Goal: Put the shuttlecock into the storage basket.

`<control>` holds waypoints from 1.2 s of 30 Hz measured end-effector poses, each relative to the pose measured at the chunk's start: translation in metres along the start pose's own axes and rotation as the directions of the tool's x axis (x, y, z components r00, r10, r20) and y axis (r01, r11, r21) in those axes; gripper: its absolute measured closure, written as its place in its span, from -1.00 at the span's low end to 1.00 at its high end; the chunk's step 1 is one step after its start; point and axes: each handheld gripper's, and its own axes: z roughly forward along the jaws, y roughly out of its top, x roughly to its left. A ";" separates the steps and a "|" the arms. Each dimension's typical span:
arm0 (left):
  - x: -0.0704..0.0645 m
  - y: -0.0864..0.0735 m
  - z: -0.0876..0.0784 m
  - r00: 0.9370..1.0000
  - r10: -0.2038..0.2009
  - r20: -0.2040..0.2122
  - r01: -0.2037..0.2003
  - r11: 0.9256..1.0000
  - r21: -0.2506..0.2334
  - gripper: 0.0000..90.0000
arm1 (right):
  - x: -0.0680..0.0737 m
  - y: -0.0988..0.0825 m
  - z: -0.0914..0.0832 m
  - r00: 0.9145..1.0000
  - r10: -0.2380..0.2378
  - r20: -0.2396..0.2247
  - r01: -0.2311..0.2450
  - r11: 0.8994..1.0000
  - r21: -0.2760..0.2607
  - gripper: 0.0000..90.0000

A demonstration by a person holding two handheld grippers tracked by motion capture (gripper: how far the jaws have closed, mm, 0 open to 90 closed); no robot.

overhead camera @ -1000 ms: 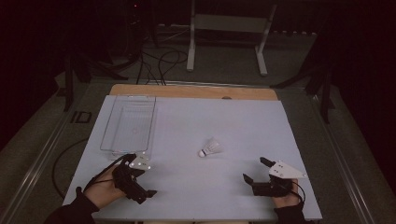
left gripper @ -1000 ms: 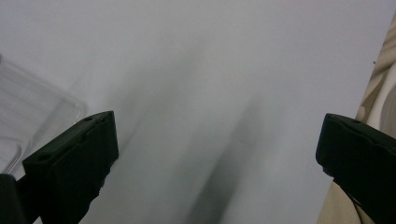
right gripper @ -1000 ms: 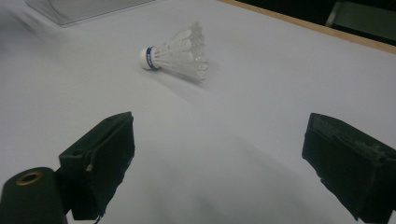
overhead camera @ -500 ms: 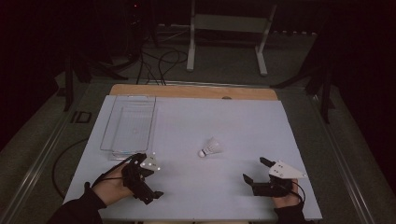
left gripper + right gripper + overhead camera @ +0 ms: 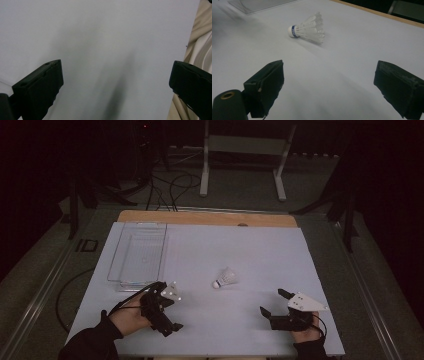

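A white feather shuttlecock (image 5: 226, 278) with a blue-banded cork lies on its side in the middle of the white table (image 5: 240, 250). My left gripper (image 5: 170, 306) is open near the front left, just below the clear tray (image 5: 137, 255). In the left gripper view the left gripper (image 5: 116, 65) holds nothing, with bare table between its wide jaws. My right gripper (image 5: 271, 301) rests open at the front right. In the right gripper view the shuttlecock (image 5: 308, 27) lies well ahead of the right gripper (image 5: 329, 65), cork to the left.
The clear tray stands at the left, and its corner (image 5: 259, 3) shows far off. A wooden strip (image 5: 207, 218) runs along the table's far edge. Beige cloth (image 5: 197, 50) lies past the table's edge. Cables and a metal stand (image 5: 242, 145) are beyond the table.
My left gripper has slid a little to the right along the front of the table. The right gripper and the shuttlecock have stayed put.
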 end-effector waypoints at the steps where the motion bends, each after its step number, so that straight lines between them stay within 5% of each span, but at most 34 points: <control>1: 0.000 0.000 0.000 1.000 0.000 0.000 0.000 1.000 0.000 -1.00 | 0.000 0.000 0.000 1.000 0.000 0.001 0.000 1.000 0.000 -0.80; 4: -0.001 0.010 0.004 1.000 0.016 -0.026 -0.015 0.999 0.033 -1.00 | 0.000 0.000 0.000 1.000 0.001 -0.001 -0.001 1.000 -0.001 -0.80; 17: 0.004 0.033 0.012 1.000 -0.020 0.005 0.019 0.998 0.053 -1.00 | 0.000 0.000 0.000 1.000 0.001 -0.004 -0.001 1.000 0.002 -0.80; 36: 0.012 0.061 0.021 0.999 0.003 0.034 -0.006 0.996 0.093 -1.00 | 0.000 0.000 0.000 1.000 -0.003 -0.002 0.003 1.000 0.000 -0.80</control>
